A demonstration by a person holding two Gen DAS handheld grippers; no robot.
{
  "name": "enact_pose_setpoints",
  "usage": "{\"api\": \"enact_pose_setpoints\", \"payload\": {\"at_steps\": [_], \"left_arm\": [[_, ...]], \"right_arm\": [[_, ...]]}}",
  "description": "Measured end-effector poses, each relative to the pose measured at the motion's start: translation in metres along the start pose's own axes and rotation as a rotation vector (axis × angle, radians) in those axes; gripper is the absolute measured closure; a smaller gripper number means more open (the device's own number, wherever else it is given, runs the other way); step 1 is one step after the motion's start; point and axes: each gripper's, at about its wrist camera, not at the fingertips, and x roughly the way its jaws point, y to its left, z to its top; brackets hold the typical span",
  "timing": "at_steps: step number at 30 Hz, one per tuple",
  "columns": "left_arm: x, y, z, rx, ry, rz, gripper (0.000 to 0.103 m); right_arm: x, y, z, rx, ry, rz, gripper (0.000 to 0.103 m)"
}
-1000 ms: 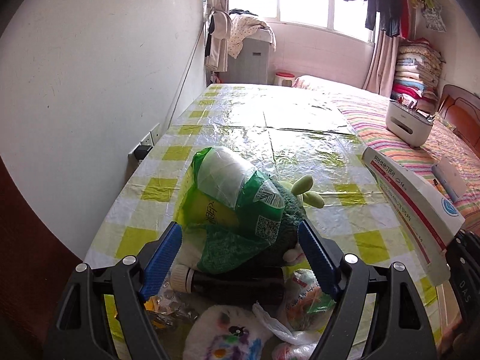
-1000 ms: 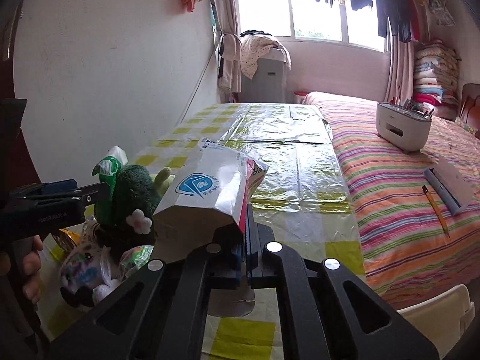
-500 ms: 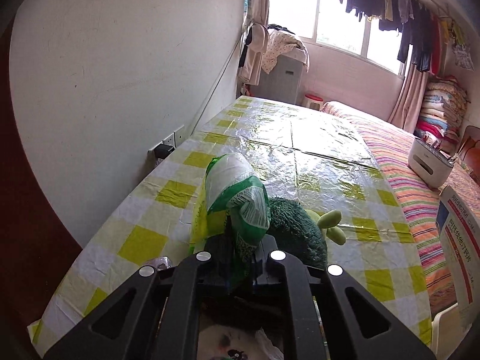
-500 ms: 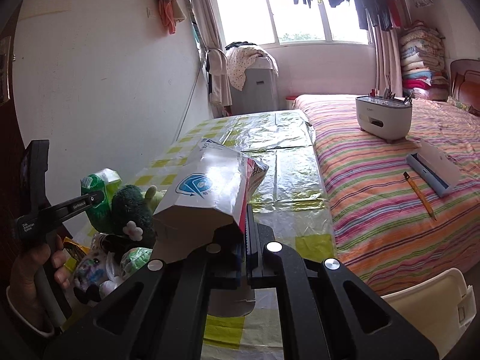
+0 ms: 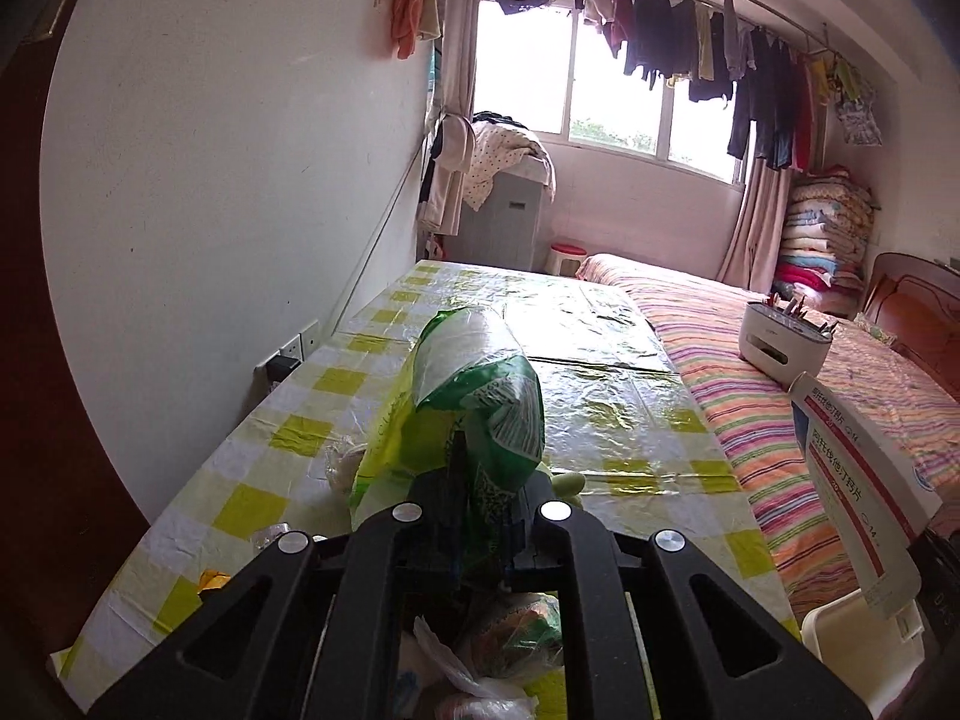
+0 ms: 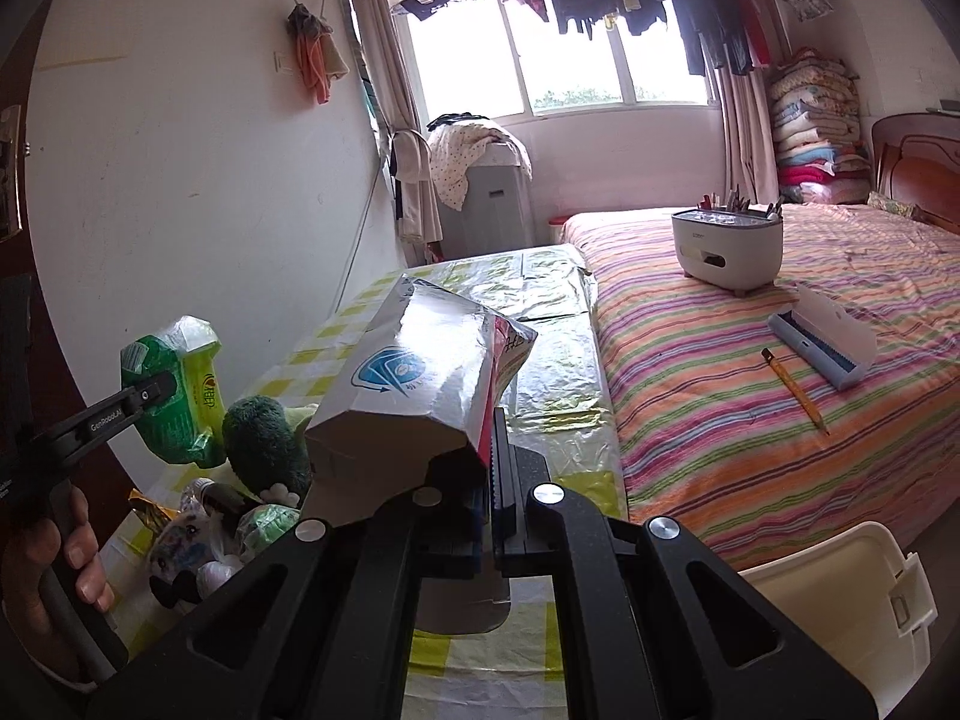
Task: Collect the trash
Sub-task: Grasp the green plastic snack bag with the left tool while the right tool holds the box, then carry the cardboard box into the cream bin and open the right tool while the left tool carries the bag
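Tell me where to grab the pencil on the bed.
Grip the pencil at mid-shaft, coming from above with jaws across it. It lies flat on the striped bed, long and thin, clear of the case, so both sides are free.

Both wrist views low over the table [image 5: 630, 420], windowward.

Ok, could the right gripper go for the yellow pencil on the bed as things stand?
Probably not yet. The right gripper has its jaws shut on the crushed paper box, so nothing else fits. The way to the pencil on the striped bedspread looks clear otherwise.
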Motion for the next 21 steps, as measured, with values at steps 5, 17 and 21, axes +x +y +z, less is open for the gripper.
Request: {"api": "enact_pose_setpoints", "payload": {"at_steps": [5, 17, 21], "left_arm": [[-0.015, -0.022, -0.003, 0.030, -0.011, -0.067, 0.095], [-0.043, -0.080, -0.023, 0.122, 0.001, -0.246, 0.095], [-0.049, -0.098, -0.031, 0.140, 0.018, -0.294, 0.095]], "right_arm": [[-0.011, -0.006, -0.003, 0.008, -0.016, -0.014, 0.102], [-0.053, -0.033, -0.017, 0.058, -0.074, -0.074, 0.102], [-0.067, -0.045, -0.023, 0.080, -0.097, -0.105, 0.102]]}}
